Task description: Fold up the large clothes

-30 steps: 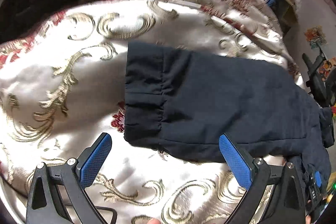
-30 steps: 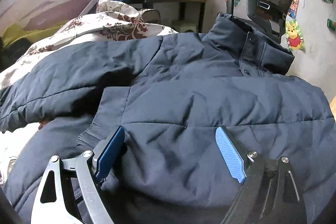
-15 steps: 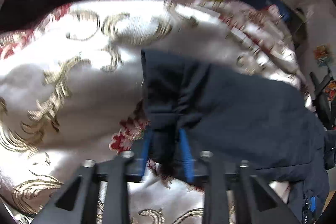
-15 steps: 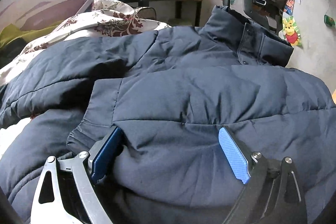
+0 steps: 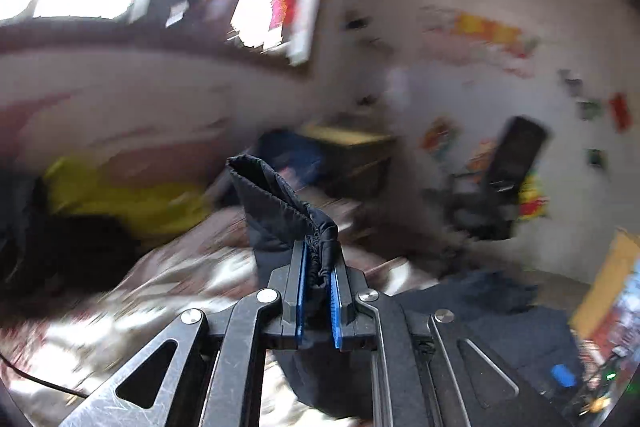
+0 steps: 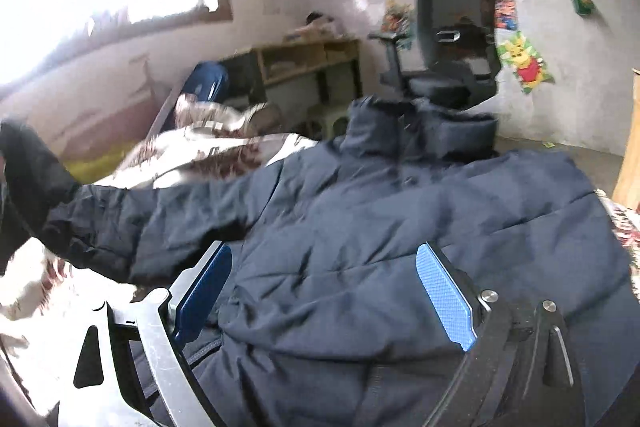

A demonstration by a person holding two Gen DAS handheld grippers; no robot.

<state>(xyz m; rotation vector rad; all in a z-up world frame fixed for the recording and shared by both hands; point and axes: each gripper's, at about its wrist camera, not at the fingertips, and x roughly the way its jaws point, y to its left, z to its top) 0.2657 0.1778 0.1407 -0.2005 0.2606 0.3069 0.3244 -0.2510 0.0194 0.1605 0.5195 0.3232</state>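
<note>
A large dark navy padded jacket (image 6: pixel 400 227) lies spread on a bed with a white, gold and red patterned cover (image 6: pixel 224 155). My left gripper (image 5: pixel 318 291) is shut on the jacket's sleeve cuff (image 5: pixel 280 211) and holds it lifted above the bed; the view is blurred by motion. In the right wrist view the raised sleeve (image 6: pixel 120 223) stretches to the left. My right gripper (image 6: pixel 324 299) is open, its blue pads on either side of a fold of the jacket's body near the hem.
A black office chair (image 6: pixel 452 39) and a wooden desk (image 6: pixel 304 63) stand beyond the bed by the wall. A yellow cloth (image 5: pixel 120 195) and dark clothes lie at the far left. A wooden post (image 6: pixel 632 147) is at the right.
My left gripper closed on the sleeve cuff and has lifted it off the bed, swinging upward. My right gripper stayed open over the jacket's body and rose slightly.
</note>
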